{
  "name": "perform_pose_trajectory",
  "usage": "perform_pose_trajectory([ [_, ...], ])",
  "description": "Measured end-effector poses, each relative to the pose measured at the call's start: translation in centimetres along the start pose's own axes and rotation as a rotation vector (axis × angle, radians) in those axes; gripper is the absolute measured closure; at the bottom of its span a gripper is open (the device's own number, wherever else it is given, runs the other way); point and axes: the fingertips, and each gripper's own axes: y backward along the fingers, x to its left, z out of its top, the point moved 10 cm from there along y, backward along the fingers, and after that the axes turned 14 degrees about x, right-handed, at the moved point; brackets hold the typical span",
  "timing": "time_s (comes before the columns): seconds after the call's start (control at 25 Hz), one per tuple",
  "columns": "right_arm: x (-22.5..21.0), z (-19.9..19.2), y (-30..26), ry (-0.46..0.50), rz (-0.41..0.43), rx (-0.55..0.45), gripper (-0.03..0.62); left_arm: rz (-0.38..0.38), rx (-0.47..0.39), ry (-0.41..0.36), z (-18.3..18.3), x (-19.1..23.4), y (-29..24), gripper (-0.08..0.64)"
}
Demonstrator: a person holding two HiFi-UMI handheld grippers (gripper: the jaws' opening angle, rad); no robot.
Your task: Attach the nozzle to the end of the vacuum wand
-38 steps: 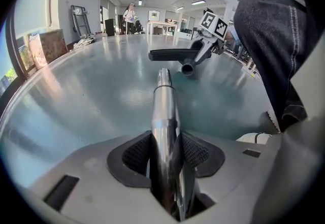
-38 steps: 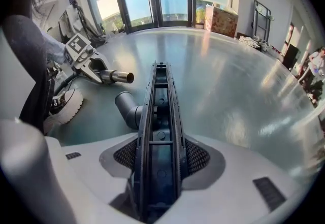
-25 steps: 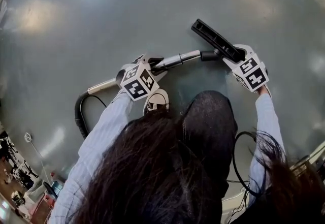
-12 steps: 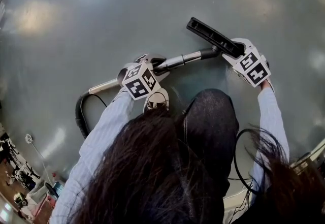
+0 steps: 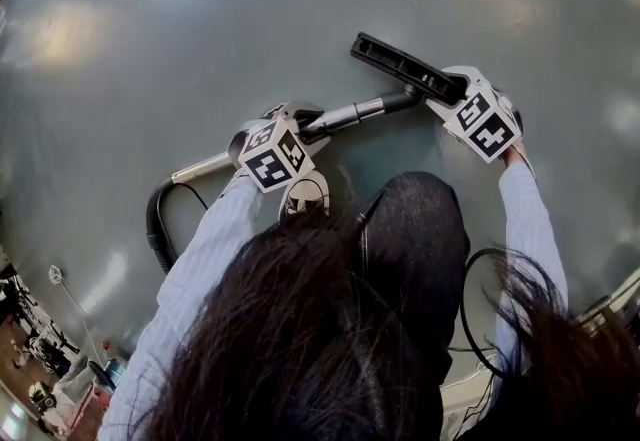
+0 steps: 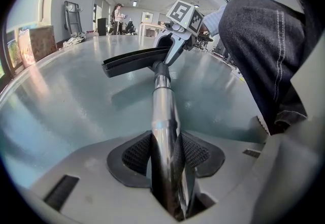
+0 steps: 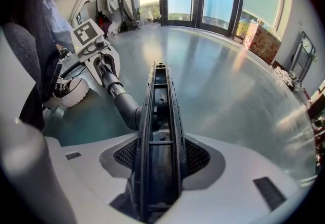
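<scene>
A chrome vacuum wand (image 5: 345,115) runs across the floor, and my left gripper (image 5: 303,123) is shut on it near its middle. In the left gripper view the tube (image 6: 163,116) lies between the ribbed pads (image 6: 134,154). The black floor nozzle (image 5: 400,67) is a long flat bar, and my right gripper (image 5: 445,89) is shut on one end of it. Seen from the right gripper, the nozzle (image 7: 160,131) runs straight out between the pads. Its black elbow neck (image 7: 127,108) sits over the wand's end (image 6: 161,69).
A black hose (image 5: 158,219) curls off the wand's left end. The person's white shoe (image 5: 305,197) and dark-trousered knee (image 5: 415,229) are just below the wand. A thin cable (image 5: 470,309) loops at lower right. The grey floor (image 5: 200,19) spreads all round.
The right gripper has rolled, and the nozzle has swung so that its far end lies further left and flatter. The left gripper and wand have hardly moved.
</scene>
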Motion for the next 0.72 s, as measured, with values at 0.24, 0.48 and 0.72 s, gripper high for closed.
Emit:
perform_pose_trajectory([
  [0.24, 0.2, 0.0, -0.5, -0.014, -0.013, 0.022, 0.368, -0.012, 0.004, 0.008, -0.1, 0.1, -0.5, 0.39],
  [0.48, 0.0, -0.1, -0.5, -0.025, -0.026, 0.042, 0.367, -0.008, -0.026, 0.0, 0.2, 0.1, -0.3, 0.388],
  [0.72, 0.5, 0.0, -1.1, -0.036, -0.06, 0.103, 0.366, -0.008, -0.019, 0.011, 0.0, 0.0, -0.5, 0.388],
])
